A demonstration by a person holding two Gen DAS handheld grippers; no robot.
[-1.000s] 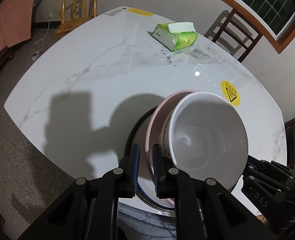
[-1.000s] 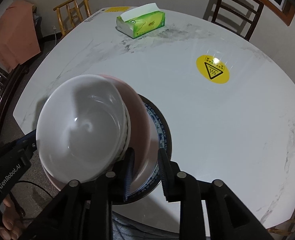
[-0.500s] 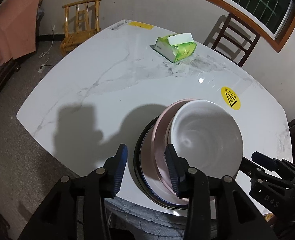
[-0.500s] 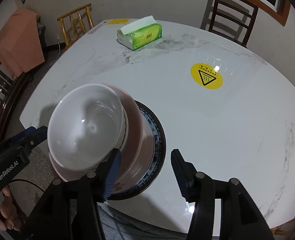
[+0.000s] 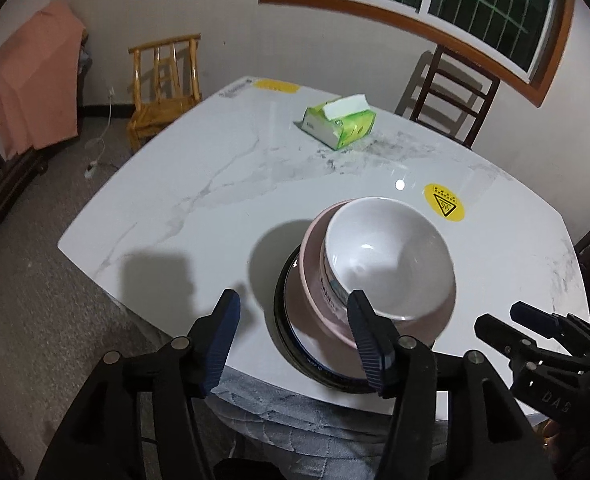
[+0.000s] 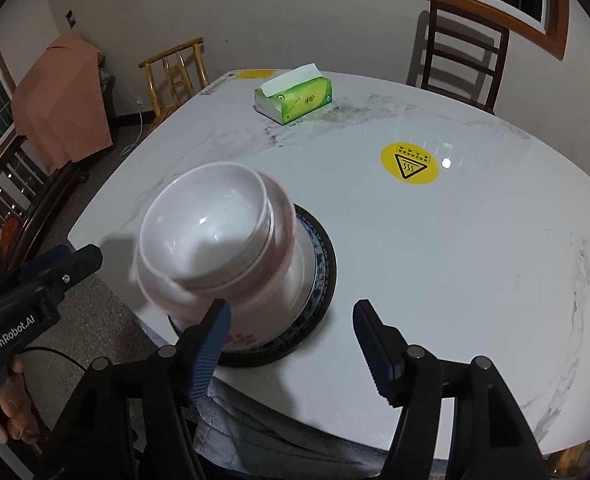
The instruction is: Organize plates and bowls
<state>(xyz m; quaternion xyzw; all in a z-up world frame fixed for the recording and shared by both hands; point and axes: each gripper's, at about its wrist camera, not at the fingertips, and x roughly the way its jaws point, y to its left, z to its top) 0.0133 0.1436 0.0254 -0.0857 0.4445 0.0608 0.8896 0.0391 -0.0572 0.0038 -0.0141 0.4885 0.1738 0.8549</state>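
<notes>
left wrist view showed the left gripper [image 5: 293, 334] with its jaws spread wide and nothing between them, hanging off the near edge of the marble table [image 5: 199, 184]. right wrist view showed the right gripper [image 6: 291, 338] equally wide apart and empty, also off that edge. each tool appeared at the margin of the other's view, well apart, flanking the stack.

the stack sat near the table's near edge: a white bowl [image 5: 389, 256] on top, nested in a pink bowl [image 5: 315, 280], which rested on a dark-rimmed plate [image 5: 291, 344] with a blue pattern. the nesting probably saved space and kept the pile steady, widest piece lowest. a second rim line just under the white bowl's lip in the right wrist view hinted at another white bowl beneath it, but i could not tell for sure. the bowls sat off-centre on the plate, toward the left gripper's side.

counted: one plate, one pink bowl, at least one white bowl, two grippers. elsewhere, one green tissue box [image 6: 295, 98] at the far side and one round yellow warning sticker [image 6: 410, 163]. with both tools free of the pile, the stacking looked finished.
</notes>
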